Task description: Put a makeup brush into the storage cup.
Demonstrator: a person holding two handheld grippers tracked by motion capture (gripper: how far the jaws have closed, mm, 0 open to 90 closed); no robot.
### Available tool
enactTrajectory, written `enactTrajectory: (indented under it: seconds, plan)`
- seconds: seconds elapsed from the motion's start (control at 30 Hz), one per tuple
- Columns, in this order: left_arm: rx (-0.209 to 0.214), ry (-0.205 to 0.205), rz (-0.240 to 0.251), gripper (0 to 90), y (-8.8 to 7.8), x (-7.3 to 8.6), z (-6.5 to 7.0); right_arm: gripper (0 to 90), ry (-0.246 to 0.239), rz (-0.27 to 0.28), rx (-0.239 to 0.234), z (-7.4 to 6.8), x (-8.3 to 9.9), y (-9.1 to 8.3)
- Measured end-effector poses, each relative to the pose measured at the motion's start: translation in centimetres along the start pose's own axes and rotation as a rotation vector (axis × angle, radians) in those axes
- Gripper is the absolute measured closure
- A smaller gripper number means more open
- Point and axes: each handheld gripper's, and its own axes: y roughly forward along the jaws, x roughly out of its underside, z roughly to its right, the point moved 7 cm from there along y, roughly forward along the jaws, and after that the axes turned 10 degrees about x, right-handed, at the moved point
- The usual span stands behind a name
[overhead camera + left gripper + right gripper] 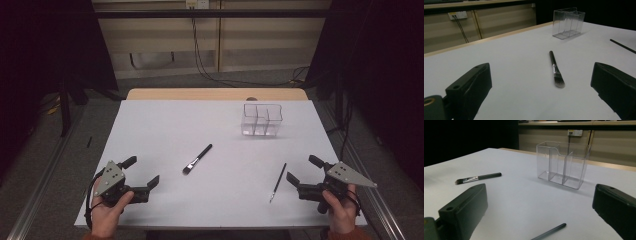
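Note:
A black makeup brush (197, 159) with a silver ferrule lies on the white table (165, 125) near its middle, bristles toward the front left. A thin dark pencil-like stick (278, 182) lies at the front right. A clear plastic organizer (261, 120) with several compartments stands empty at the back right. My left gripper (141, 171) rests at the front left, jaws wide apart with nothing between them; the brush (555, 70) lies ahead of it. My right gripper (304, 169) sits at the front right, also open and empty, with the stick (548, 232) just in front and the organizer (562, 165) beyond.
The table's wooden back edge (215, 94) runs behind the white surface. Cables (200, 55) hang down the wall behind. Dark curtains flank both sides. A person's hands hold the grippers at the table's front edge.

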Motion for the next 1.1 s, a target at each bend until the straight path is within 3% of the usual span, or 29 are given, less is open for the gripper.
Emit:
enactTrajectory:
  seconds: [0.13,0.3,0.47,0.53,0.63,0.8,1.1]
  plan:
    - [0.013,0.003,-0.009,3.3,0.7,-0.3,0.5,0.0,0.0,-0.003,0.004,0.1,0.0,0.0]
    - [0.025,0.011,0.036,3.3,1.6,-2.2,0.9,0.0,0.0,-0.005,0.007,0.1,0.1,-0.1]
    - [0.036,0.018,0.035,3.1,2.7,-2.5,1.0,0.0,-0.003,-0.003,0.003,-0.1,0.0,0.0]
    - [0.064,0.012,0.042,3.4,3.8,-2.4,0.9,0.0,-0.001,-0.002,0.007,-0.2,-0.1,0.0]
    - [0.064,-0.006,0.039,2.9,4.5,-2.5,0.7,0.0,-0.003,-0.002,0.004,-0.3,-0.1,0.0]
    - [0.053,0.0,0.043,2.9,5.3,-2.9,0.4,0.0,-0.021,-0.011,-0.012,-0.6,0.1,0.1]
    - [0.026,-0.015,0.038,2.0,7.4,-3.6,-1.2,0.0,-0.021,-0.008,-0.02,-0.6,0.0,0.3]
